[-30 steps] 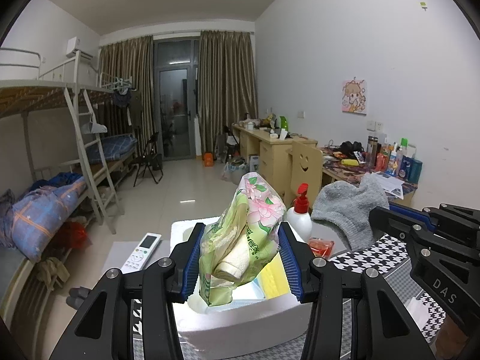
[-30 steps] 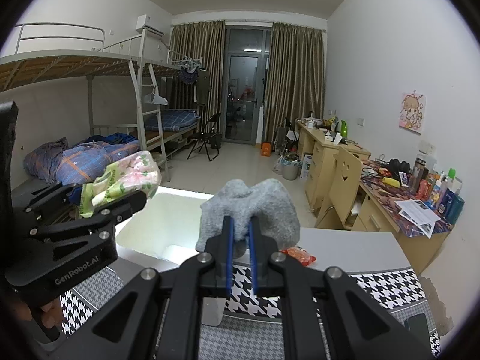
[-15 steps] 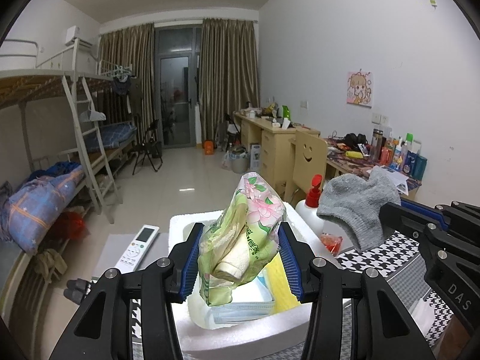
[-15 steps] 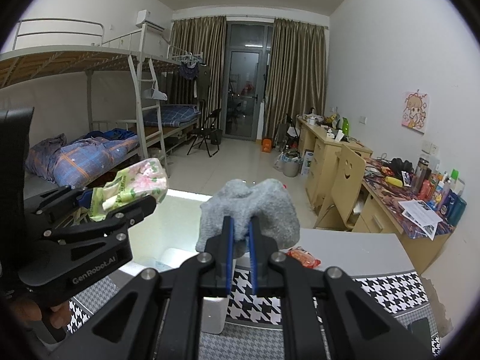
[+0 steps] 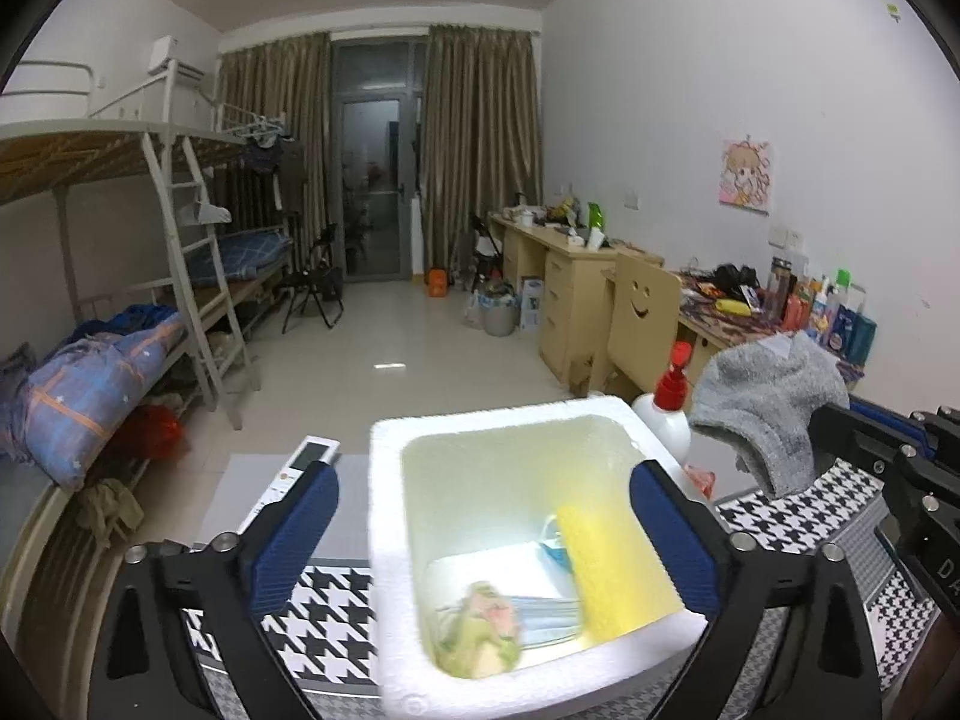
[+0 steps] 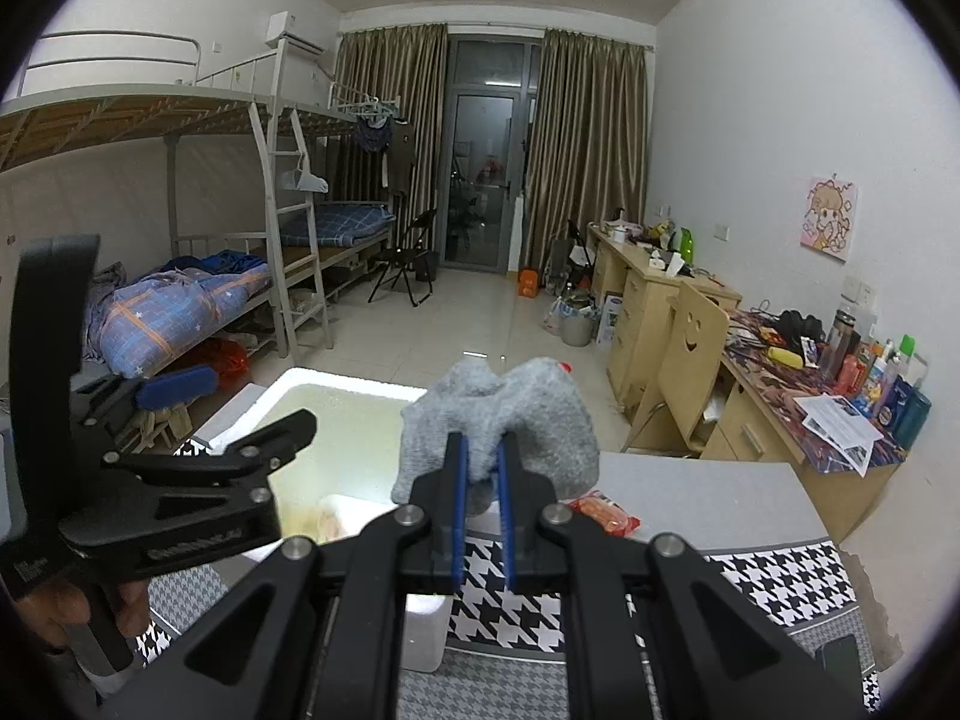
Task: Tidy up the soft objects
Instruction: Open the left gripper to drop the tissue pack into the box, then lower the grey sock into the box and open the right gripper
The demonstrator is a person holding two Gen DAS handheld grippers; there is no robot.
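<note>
Houndstooth table (image 5: 336, 594): foam box (image 5: 384, 540) under left gripper (image 5: 483, 531), jaws wide; right gripper (image 6: 480, 465) pinches sock (image 6: 528, 420), ends drooping.

I'm looking into a dorm room: bunk beds (image 6: 198, 210) with a ladder (image 5: 204, 294) on the left, desks (image 6: 654, 300) along the right wall, curtains (image 6: 585, 144) framing a far balcony door (image 6: 483, 180).

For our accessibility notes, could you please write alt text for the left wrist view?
The open left tool hovers over a white foam box holding a floral green tissue pack, a yellow sponge and blue face masks. At right, a grey fuzzy sock hangs from the right tool.
</note>
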